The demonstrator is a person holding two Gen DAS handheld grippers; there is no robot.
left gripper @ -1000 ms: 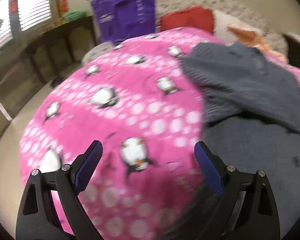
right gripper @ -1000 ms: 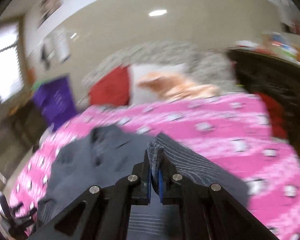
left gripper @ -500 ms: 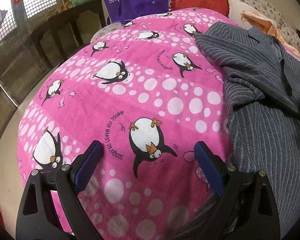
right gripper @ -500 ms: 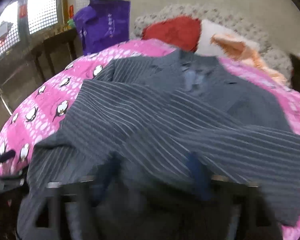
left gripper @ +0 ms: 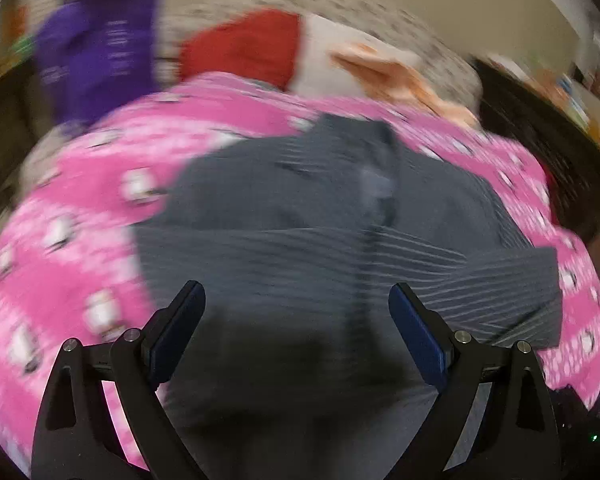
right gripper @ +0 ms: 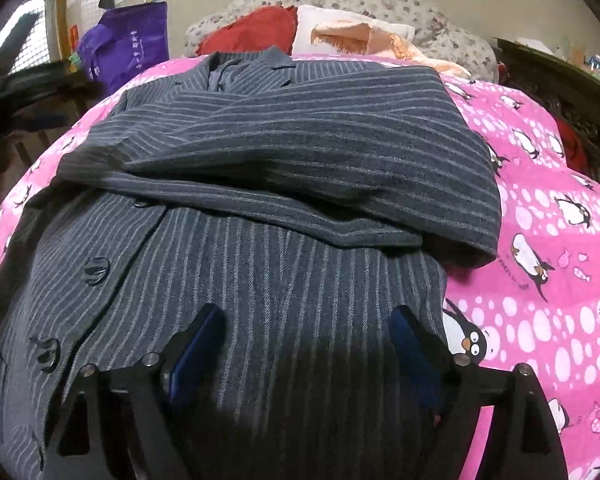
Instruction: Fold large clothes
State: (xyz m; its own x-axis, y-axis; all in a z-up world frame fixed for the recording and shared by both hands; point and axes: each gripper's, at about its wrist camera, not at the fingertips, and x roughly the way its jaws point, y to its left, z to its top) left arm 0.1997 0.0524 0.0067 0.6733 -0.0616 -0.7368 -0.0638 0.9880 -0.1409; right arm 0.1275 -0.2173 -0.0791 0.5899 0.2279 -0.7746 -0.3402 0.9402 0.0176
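Writing on the purple bag point(right gripper: 128, 44) I cannot read. My jacket point(right gripper: 284, 168) lies across the pink blanket point(right gripper: 548, 216); left tool point(left gripper: 296, 300) released, right tool point(right gripper: 308, 324) just released, both empty above it.

The jacket point(right gripper: 284, 184) is dark grey with thin pale pinstripes and dark round buttons down its front. It lies spread front-up on the bed point(right gripper: 540, 184), collar and lapels toward the head end near the pillows, hem toward the foot edge. One sleeve is folded flat across the chest, running from the right shoulder toward the left side, its cuff end at the jacket's left edge. In the blurred left view the jacket point(left gripper: 300, 208) seems to lie the same way.
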